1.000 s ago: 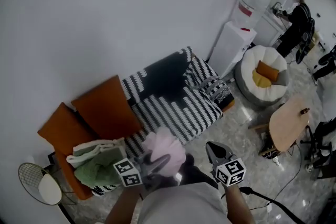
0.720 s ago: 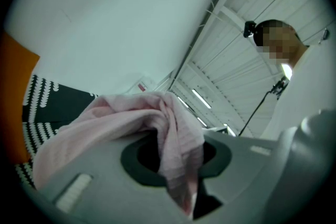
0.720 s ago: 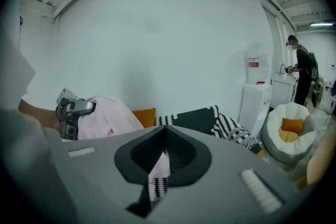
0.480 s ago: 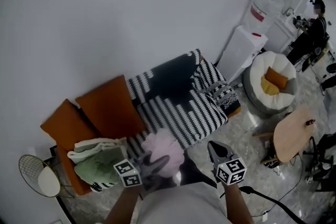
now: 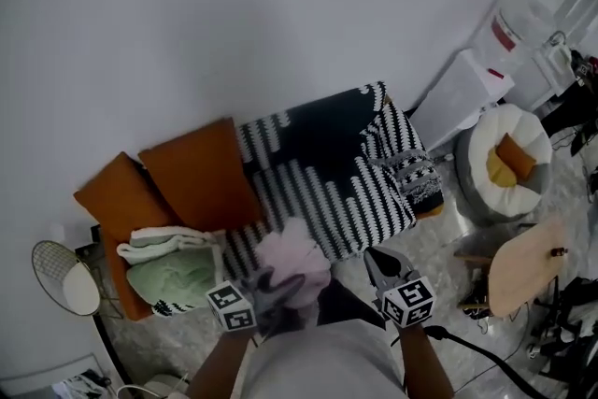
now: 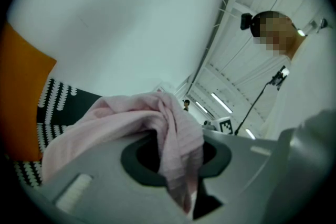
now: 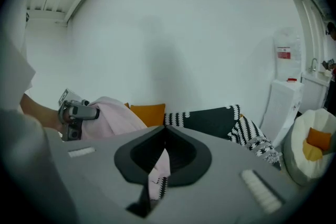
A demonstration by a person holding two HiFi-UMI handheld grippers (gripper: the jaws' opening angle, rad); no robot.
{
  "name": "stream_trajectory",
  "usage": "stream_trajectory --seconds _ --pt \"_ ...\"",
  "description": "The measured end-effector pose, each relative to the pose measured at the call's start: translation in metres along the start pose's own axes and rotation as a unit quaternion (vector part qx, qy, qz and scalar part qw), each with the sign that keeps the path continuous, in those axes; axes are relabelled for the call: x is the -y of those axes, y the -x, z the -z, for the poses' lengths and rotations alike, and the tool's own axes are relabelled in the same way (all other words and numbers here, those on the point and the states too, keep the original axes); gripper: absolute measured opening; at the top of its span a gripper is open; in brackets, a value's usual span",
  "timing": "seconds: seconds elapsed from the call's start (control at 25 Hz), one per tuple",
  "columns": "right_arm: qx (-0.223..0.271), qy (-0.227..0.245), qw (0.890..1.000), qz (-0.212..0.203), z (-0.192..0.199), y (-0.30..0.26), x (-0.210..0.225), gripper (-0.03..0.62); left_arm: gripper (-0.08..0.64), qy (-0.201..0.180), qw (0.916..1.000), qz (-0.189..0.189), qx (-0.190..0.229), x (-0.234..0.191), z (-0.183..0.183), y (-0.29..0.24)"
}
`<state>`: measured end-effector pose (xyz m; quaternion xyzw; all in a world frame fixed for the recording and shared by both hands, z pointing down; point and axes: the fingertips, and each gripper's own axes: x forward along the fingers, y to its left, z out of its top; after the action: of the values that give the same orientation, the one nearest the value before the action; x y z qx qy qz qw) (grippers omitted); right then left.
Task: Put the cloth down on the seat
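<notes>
A pink cloth (image 5: 294,255) is bunched in my left gripper (image 5: 283,282), which is shut on it at the bottom middle of the head view, in front of the sofa. In the left gripper view the cloth (image 6: 131,115) drapes over both jaws and hangs down through the slit between them. The seat is a sofa under a black-and-white striped throw (image 5: 348,199), just beyond the cloth. My right gripper (image 5: 377,260) hovers to the right of the cloth. Its jaws meet at the tips (image 7: 165,129). A thin pale pink strip shows in the slit below them.
Two orange cushions (image 5: 198,175) lean at the sofa's left. Folded green and white cloths (image 5: 173,274) lie on its left end. A round beanbag (image 5: 509,159), a small wooden table (image 5: 523,266) and a water dispenser (image 5: 505,37) stand to the right. A cable (image 5: 476,352) crosses the floor.
The head view has swung so the sofa sits more to the middle and the beanbag nearer the right edge. Both grippers keep their place at the bottom, cloth still in the left.
</notes>
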<state>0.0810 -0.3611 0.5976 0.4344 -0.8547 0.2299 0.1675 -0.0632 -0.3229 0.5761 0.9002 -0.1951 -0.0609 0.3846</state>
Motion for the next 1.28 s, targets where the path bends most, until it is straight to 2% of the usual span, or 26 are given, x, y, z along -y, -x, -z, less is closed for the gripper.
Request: stream_trajectory --seconds 0.32,0.56,0.84,1.28 --pt "-0.03 0.016 0.998 -0.053 -0.004 -0.042 0.044 0.005 0.095 0.005 0.9987 -0.047 0.019 -0.054 -0.012 -0.043" --pt "-0.043 0.01 0.996 -0.082 -0.009 -0.073 0.082 0.005 0.095 0.008 0.9966 -0.077 0.028 -0.084 -0.032 -0.075" --pt "-0.052 0.021 0.991 -0.118 -0.021 -0.112 0.104 0.005 0.095 -0.001 0.9935 -0.11 0.03 -0.127 -0.053 -0.103" --pt "-0.113 0.017 0.981 -0.158 0.019 -0.177 0.125 0.005 0.095 0.029 0.9841 -0.174 0.022 -0.254 -0.041 -0.123"
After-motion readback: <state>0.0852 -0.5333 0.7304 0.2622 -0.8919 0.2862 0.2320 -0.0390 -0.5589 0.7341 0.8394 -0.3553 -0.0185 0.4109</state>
